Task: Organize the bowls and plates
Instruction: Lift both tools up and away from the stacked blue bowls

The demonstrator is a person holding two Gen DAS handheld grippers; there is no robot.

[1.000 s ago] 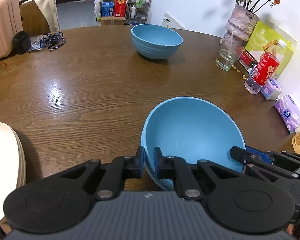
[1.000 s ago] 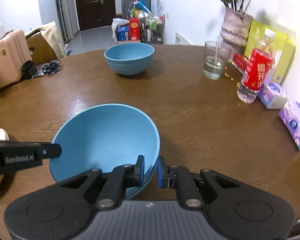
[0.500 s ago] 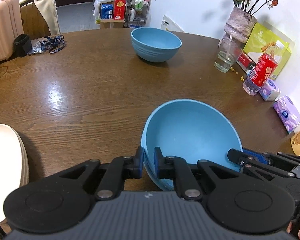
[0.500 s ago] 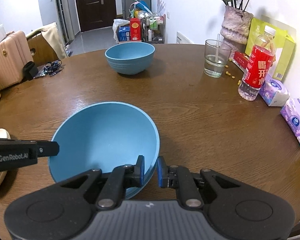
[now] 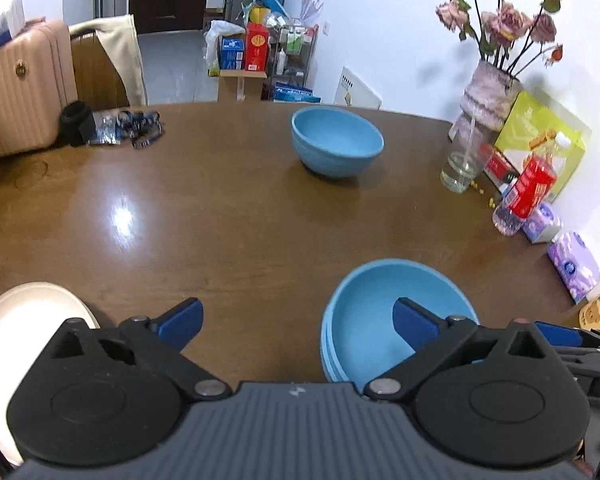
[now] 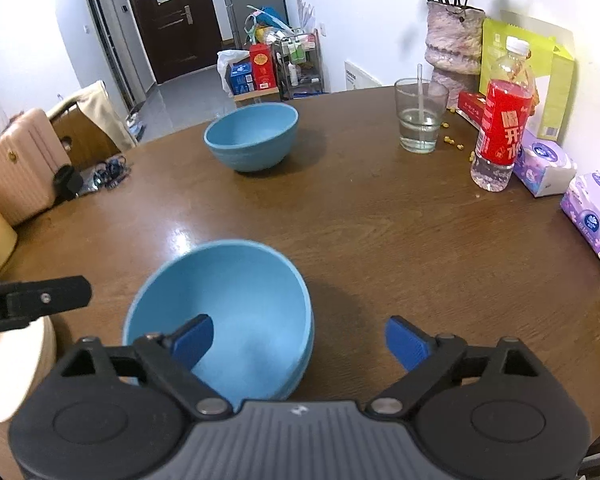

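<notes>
A stack of blue bowls (image 5: pixel 384 320) (image 6: pixel 236 304) rests on the brown round table near its front edge. My left gripper (image 5: pixel 296 322) is open; its right finger hangs over the stack's left rim. My right gripper (image 6: pixel 298 340) is open; its left finger hangs over the stack's right side. Neither holds anything. A single blue bowl (image 5: pixel 336 146) (image 6: pixel 252 136) stands at the far side of the table. Cream plates (image 5: pixel 24 320) (image 6: pixel 16 364) lie at the front left.
A glass of water (image 6: pixel 420 120), a red-labelled bottle (image 6: pixel 502 120), tissue packs (image 6: pixel 592 216), a vase (image 6: pixel 454 40) and a green box stand along the right edge. Black clutter (image 5: pixel 116 128) lies at the far left. A pink suitcase and a chair stand behind.
Both grippers were shut on the near bowl's rim; now both have opened and let go. The bowl sits in the stack on the table, and both grippers have pulled back and up.
</notes>
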